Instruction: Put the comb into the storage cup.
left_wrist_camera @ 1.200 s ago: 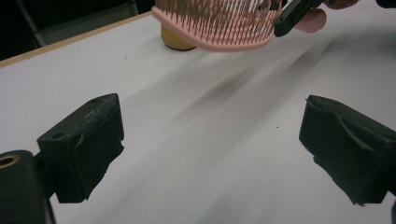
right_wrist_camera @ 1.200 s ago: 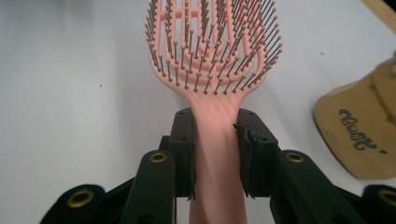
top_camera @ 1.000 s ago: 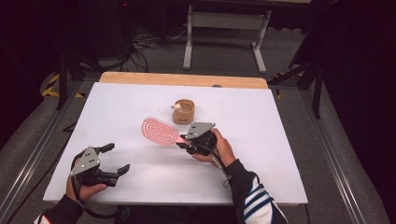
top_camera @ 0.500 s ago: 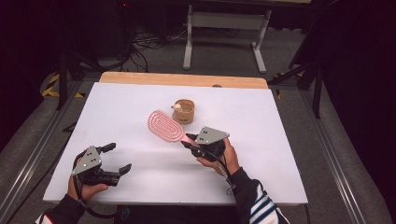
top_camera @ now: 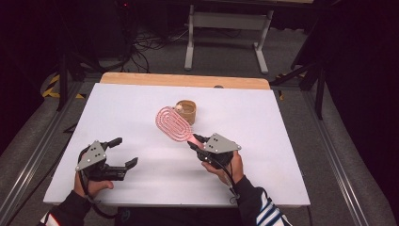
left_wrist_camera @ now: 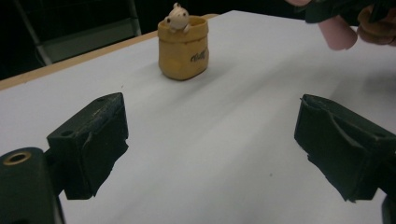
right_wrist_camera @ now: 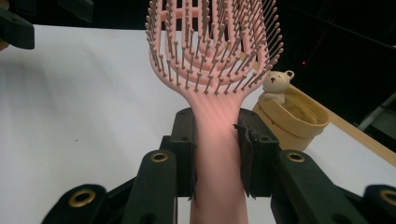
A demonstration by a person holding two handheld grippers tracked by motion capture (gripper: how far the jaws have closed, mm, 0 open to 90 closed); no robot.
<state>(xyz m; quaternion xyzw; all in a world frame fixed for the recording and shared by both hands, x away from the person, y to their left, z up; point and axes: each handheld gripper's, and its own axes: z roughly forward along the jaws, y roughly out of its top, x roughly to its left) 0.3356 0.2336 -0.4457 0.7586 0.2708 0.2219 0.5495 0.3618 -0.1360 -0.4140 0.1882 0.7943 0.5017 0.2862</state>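
Pink brush held up beside the little pot

The right gripper [top_camera: 196, 141] has its fingers squeezed on the pink hairbrush [top_camera: 172, 124] handle; the brush head points toward the yellow pot [top_camera: 187, 111] just beyond. The left gripper [top_camera: 123, 151] waits wide open, holding nothing, farther off on the worktop [top_camera: 263, 117].

On the table [top_camera: 263, 113], the hairbrush [top_camera: 171, 123] seemingly lies just left of the pot [top_camera: 187, 111].

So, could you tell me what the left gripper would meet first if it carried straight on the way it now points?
Probably the yellow cup with the small bear figure at its rim. In the left gripper view it stands ahead, slightly left of centre between the open left gripper, with bare table before it. Depth is unclear.
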